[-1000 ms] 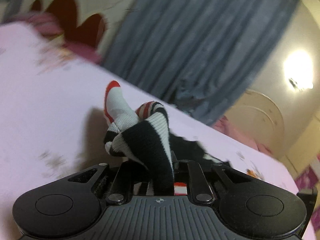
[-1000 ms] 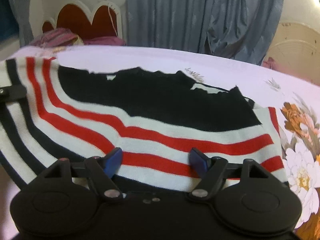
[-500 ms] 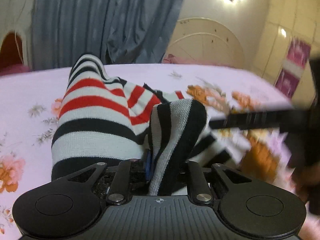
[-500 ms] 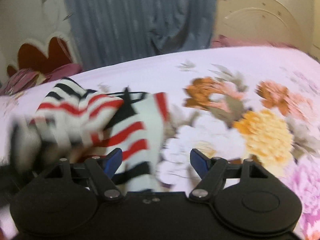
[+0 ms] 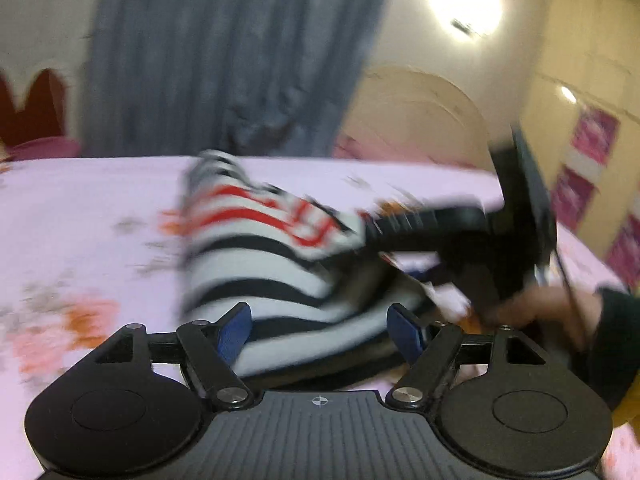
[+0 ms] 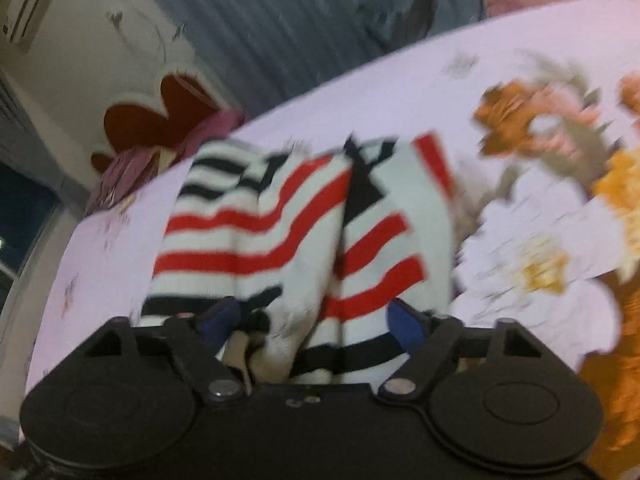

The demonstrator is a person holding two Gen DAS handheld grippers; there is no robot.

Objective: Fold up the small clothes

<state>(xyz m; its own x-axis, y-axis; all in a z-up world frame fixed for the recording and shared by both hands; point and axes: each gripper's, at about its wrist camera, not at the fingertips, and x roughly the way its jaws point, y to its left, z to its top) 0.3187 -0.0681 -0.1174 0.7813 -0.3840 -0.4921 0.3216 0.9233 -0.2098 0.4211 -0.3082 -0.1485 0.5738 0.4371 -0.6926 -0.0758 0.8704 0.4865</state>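
A small white knit garment with red and black stripes (image 5: 260, 264) lies folded over on the floral bedsheet (image 5: 80, 220). My left gripper (image 5: 320, 330) is open, its blue pads apart just above the garment's near edge. The garment also shows in the right wrist view (image 6: 280, 240), with one half folded across the other. My right gripper (image 6: 310, 320) is open over its near edge. In the left wrist view the other black gripper (image 5: 500, 240) and the hand holding it sit at the garment's right side, blurred.
The pink bedsheet has large orange and white flowers (image 6: 540, 240) to the right of the garment. A red and white headboard (image 6: 160, 120) with pillows (image 6: 132, 168) stands at the far left. Grey curtains (image 5: 220, 60) hang behind the bed.
My left gripper has let go of the garment and opened. The folded part now lies on the garment. My right gripper has moved left, over the garment.
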